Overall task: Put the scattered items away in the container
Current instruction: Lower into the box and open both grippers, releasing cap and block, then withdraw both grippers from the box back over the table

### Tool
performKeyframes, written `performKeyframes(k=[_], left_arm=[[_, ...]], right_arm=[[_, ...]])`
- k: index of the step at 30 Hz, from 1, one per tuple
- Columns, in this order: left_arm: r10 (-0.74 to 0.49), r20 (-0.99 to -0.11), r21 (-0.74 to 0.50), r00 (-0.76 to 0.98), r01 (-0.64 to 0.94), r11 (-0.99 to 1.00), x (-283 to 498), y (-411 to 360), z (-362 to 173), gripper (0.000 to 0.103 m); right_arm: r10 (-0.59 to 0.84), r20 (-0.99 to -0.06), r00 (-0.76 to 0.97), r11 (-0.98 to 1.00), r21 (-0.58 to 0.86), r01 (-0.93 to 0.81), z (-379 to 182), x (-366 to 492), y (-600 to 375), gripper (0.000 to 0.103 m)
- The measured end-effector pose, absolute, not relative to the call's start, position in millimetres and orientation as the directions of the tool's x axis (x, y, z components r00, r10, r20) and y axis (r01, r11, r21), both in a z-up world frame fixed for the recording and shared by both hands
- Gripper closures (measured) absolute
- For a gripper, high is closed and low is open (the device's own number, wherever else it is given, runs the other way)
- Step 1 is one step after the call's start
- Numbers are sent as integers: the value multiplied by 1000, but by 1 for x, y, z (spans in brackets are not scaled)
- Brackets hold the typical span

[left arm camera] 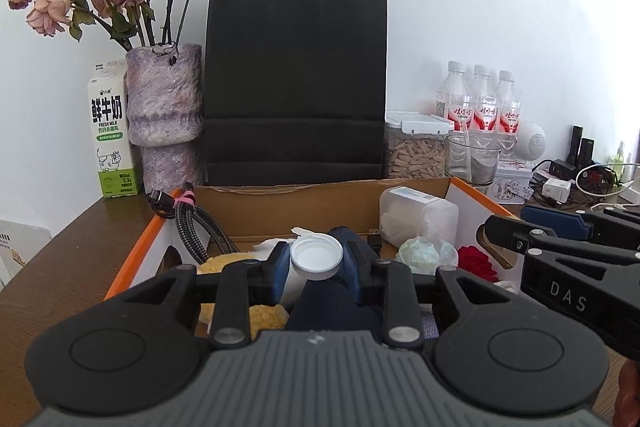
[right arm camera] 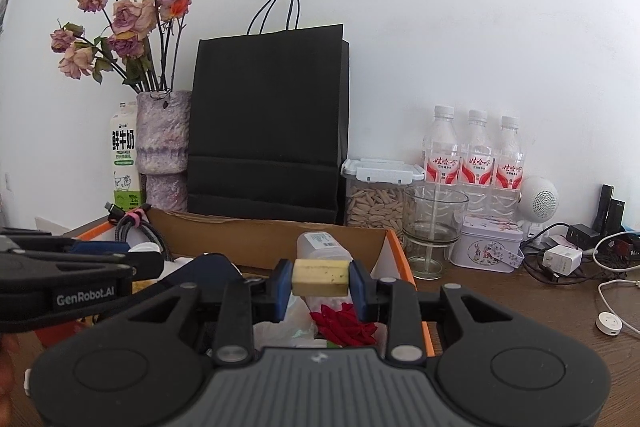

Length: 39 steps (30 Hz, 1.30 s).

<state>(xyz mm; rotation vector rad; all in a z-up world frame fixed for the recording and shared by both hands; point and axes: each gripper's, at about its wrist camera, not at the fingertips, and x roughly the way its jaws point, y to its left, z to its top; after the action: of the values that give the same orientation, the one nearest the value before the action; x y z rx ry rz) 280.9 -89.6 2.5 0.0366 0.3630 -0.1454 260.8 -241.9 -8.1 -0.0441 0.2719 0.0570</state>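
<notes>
Left gripper [left arm camera: 316, 261] clamps a white cap [left arm camera: 316, 256] (round, ribbed rim).

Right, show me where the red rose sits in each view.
Left wrist: the rose lies in the box, lower right, beside the right tool.
Right wrist: the rose lies low centre, just below the block held by the right tool.
Shared landmark: black bag.
</notes>
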Motion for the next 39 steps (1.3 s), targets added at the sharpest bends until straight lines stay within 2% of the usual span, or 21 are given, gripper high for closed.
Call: performKeyframes(k=[1, 2, 3, 4, 6, 8, 9, 10, 12, 25, 39], left_arm=[[-130, -347, 17, 929, 144, 989, 279, -90, 2, 66], [-121, -341, 22, 932, 137, 990, 277, -90, 2, 48], [-110, -336, 25, 935, 125, 992, 276, -91, 2, 37], [-92, -323, 29, 942, 107, 994, 273, -90, 2, 28], [-69, -301, 32, 951, 82, 996, 270, -89, 2, 23], [-30, -282, 11, 959, 35, 999, 269, -84, 3, 1], [-20, -274, -5, 962, 19, 1000, 269, -80, 4, 0], [-28, -270, -27, 962, 22, 999, 269, -76, 5, 0], [-39, -261, -59, 964, 24, 998, 268, -72, 7, 0], [-27, -234, -41, 972, 18, 999, 262, -72, 6, 0], [-26, -199, -74, 980, 12, 997, 238, -56, 4, 0]], right_arm=[[48, -270, 962, 997, -40, -61, -8, 260, -242, 63], [50, -267, 962, 997, -41, -63, -8, 259, -241, 56], [49, -263, 964, 997, -42, -62, -8, 258, -241, 41], [40, -252, 967, 998, -46, -53, -7, 256, -241, 31], [25, -235, 972, 998, -46, -37, -6, 253, -243, 22], [21, -226, 974, 999, -21, -26, -5, 251, -248, 11], [22, -223, 974, 1000, -8, -25, -4, 251, -250, 1], [28, -221, 975, 1000, 3, -28, -4, 251, -252, 0], [28, -223, 974, 1000, 1, -28, -4, 251, -252, 0], [24, -221, 975, 999, -14, -28, -7, 249, -247, 0], [20, -214, 977, 998, -57, -33, -11, 235, -239, 0]])
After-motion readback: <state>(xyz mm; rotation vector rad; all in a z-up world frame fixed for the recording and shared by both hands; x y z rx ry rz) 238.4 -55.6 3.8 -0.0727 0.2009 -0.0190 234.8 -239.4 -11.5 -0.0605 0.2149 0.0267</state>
